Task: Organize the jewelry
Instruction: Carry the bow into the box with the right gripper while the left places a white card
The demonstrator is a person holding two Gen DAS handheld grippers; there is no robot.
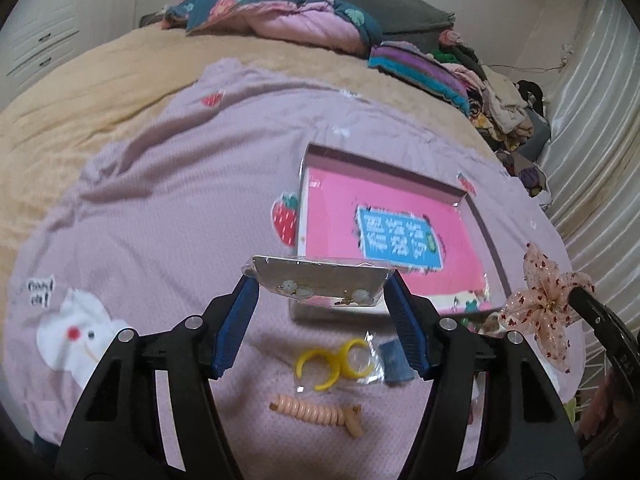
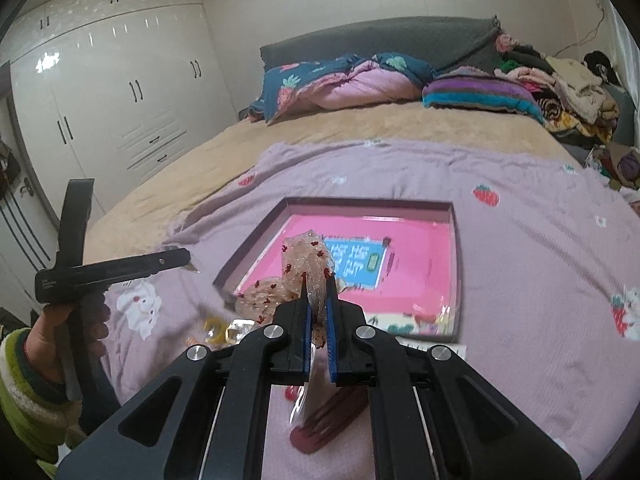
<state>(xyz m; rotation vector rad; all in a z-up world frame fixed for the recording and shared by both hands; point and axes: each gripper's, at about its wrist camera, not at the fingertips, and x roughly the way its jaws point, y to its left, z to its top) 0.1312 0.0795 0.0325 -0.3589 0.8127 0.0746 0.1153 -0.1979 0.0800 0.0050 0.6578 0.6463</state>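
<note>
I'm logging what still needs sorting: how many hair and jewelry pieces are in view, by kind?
Earring card in clear wrap, held by the left gripper: 1
Pink sheer bow with red dots, held by the right gripper: 1
Yellow plastic rings: 2
Peach spiral hair tie: 1
Total: 5

Left claw [image 1: 320, 280] half-spread and clamped; right claw [image 2: 318, 280] pinched tight.

Both wrist views share tray [image 1: 384, 168]

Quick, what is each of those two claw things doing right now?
Left gripper: closed on a clear-wrapped grey earring card.
Right gripper: shut on a sheer pink bow with red dots.
</note>
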